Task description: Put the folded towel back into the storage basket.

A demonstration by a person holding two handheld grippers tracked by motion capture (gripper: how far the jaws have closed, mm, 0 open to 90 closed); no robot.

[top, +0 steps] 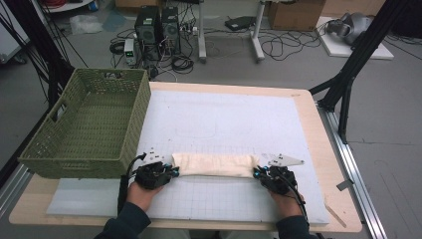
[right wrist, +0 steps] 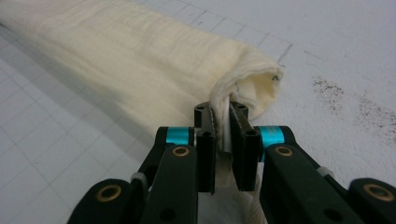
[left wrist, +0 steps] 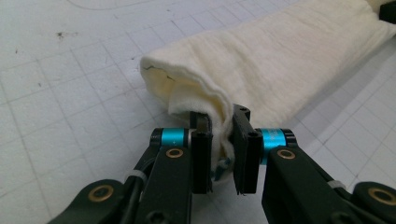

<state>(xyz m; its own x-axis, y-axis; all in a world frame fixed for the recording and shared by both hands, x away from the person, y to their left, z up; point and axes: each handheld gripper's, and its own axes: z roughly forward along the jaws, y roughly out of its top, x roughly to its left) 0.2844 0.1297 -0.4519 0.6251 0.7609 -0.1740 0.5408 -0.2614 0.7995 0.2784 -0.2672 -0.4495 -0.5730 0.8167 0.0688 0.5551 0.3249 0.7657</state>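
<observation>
High view, near edge: left gripper (top: 171, 171) and right gripper (top: 257, 173), one at each end of a cream-coloured folded cloth, long and flattened like a soft roll (top: 215, 165). Cloth lying crosswise on the white gridded mat (top: 224, 124) over the pale wooden tabletop (top: 326, 164), close to the person's side.

Left gripper view: jaws narrow, pinched on a fold of fabric at the open left end (left wrist: 219, 126), layers bunched between the pads.

Right gripper view: jaws narrow, clamped on a thin hem at the right end (right wrist: 223, 116), loose fabric hanging below the jaws.

Handling, judged: light, limp, non-fragile; no stiffness of its own, so likely to sag in the middle when raised by the ends. Weave soft and slightly fuzzy, not slippery, though a thin pinch of one layer could pull out or let the fold open. Best hold: both ends at once, through all layers, as now; even tension between grippers advisable.

Containers, farther back on the left: olive-green woven rectangular basket with cut-out handles (top: 132, 124), resting on the tabletop corner, partly over the mat edge. Interior visible, nothing inside. Well apart from the cloth's middle, near its left end.

Beyond the tabletop: floor with computer towers (top: 158, 25), cables.
</observation>
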